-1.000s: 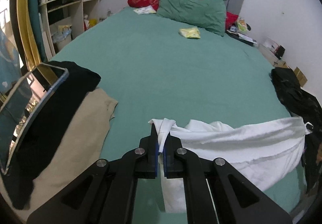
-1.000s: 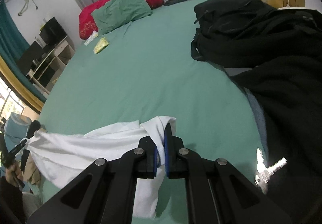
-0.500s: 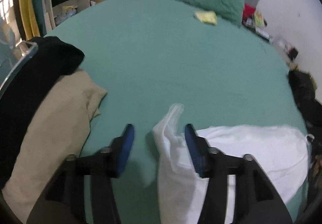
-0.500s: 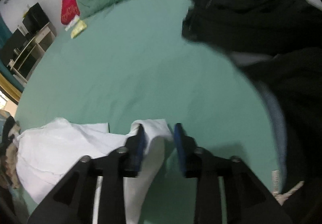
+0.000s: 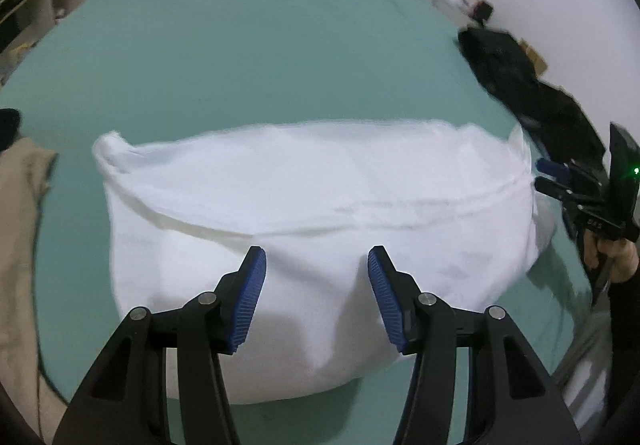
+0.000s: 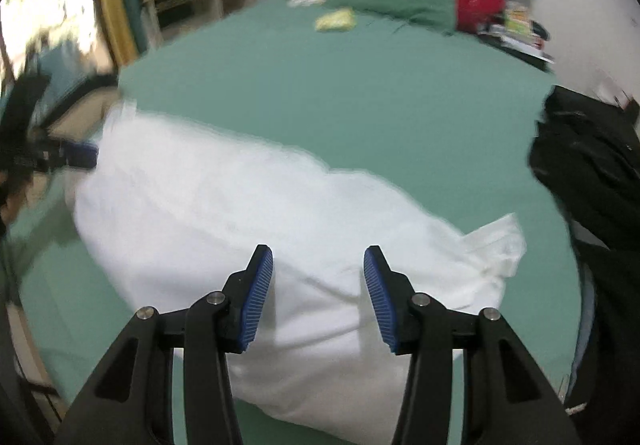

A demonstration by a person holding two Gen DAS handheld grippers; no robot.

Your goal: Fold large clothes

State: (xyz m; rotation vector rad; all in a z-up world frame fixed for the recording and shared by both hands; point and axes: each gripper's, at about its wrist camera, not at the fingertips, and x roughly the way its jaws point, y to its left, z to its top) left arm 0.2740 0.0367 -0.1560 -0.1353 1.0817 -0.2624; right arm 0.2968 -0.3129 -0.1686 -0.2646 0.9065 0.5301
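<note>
Left gripper (image 5: pixel 316 297), in its own wrist view, had its jaws spread wide with nothing pinched between the blue pads (image 5: pixel 250 299), having just opened; the white garment (image 5: pixel 320 213) lay beneath and beyond them, loose on the green bedsheet (image 5: pixel 248 57). A beige garment (image 5: pixel 20 245) lay at the left edge, black clothes (image 5: pixel 516 81) lay at the right, and the right gripper (image 5: pixel 552 175) showed just beside the white garment's right end. From the right wrist view, the right gripper (image 6: pixel 318 295) also stood parted, its jaws having just been opening, gripping nothing, the white garment (image 6: pixel 248 221) spread under it across the bedsheet (image 6: pixel 360 97). Black clothes (image 6: pixel 588 165) lay to the right, and green and red pillows (image 6: pixel 400 1) sat at the headboard end.
</note>
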